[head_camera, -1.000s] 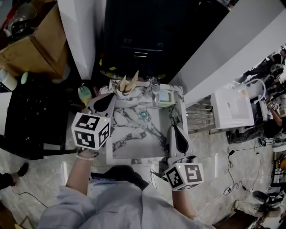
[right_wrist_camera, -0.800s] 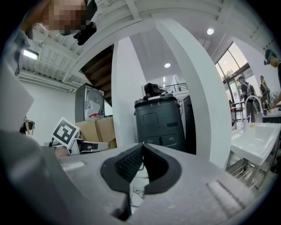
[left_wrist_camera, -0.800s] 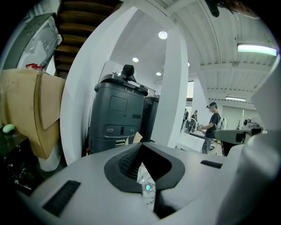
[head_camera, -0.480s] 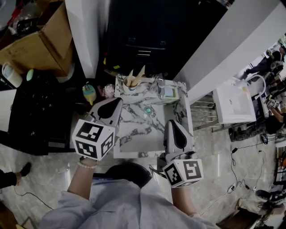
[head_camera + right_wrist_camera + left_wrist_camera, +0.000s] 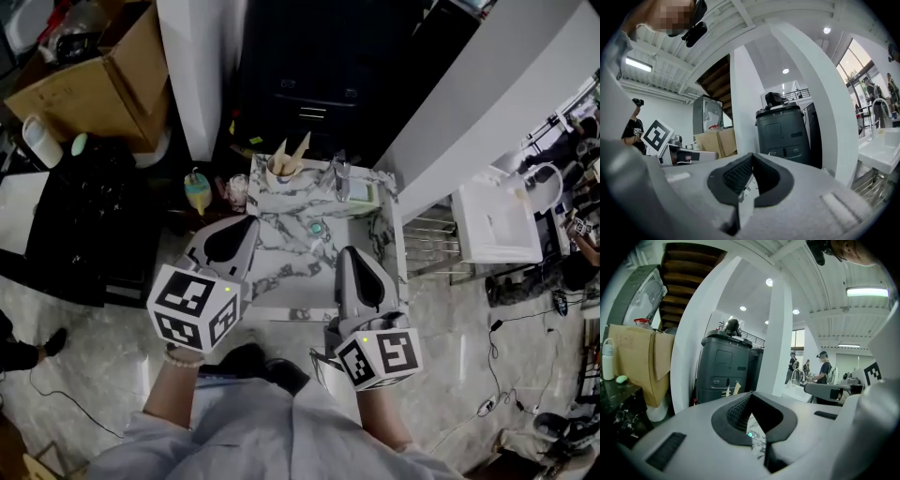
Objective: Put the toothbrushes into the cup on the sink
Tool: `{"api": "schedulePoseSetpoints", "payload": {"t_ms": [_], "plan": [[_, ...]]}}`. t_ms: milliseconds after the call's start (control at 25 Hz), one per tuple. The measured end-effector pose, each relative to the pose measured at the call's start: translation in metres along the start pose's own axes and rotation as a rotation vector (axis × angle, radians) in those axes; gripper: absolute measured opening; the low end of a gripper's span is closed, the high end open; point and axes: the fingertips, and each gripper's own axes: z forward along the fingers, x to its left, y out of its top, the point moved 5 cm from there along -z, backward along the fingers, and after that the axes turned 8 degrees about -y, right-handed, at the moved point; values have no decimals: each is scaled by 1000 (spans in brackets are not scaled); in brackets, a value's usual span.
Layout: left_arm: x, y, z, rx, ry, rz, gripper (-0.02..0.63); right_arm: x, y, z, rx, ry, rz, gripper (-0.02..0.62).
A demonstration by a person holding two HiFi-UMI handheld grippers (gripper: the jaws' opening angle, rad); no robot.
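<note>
Middle of the marble sink open from the near edge, cup in the back left corner with toothbrushes poking up, faucet upright at back centre, white pillar close on the left, slanted white wall hemming the right, dark cabinet right behind.

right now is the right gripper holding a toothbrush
No, in the right gripper view the right gripper has its jaws closed together with nothing between them.

2 tan toothbrushes stand tilted in cup, back-left corner of marble sink.
</note>
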Motion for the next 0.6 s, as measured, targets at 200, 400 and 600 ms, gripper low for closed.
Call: {"api": "schedulePoseSetpoints", "payload": {"t_ms": [200, 400, 600], "plan": [[-31, -3, -14, -15, 24, -23, 5, -8, 5, -23, 1, 37, -19, -2], [-67, -13, -28, -22, 40, -41, 5, -18, 7, -58, -10, 57, -25, -2], [-102, -19, -41, -49, 70, -44, 6, -26, 5, -91, -13, 82, -20, -2]]}}
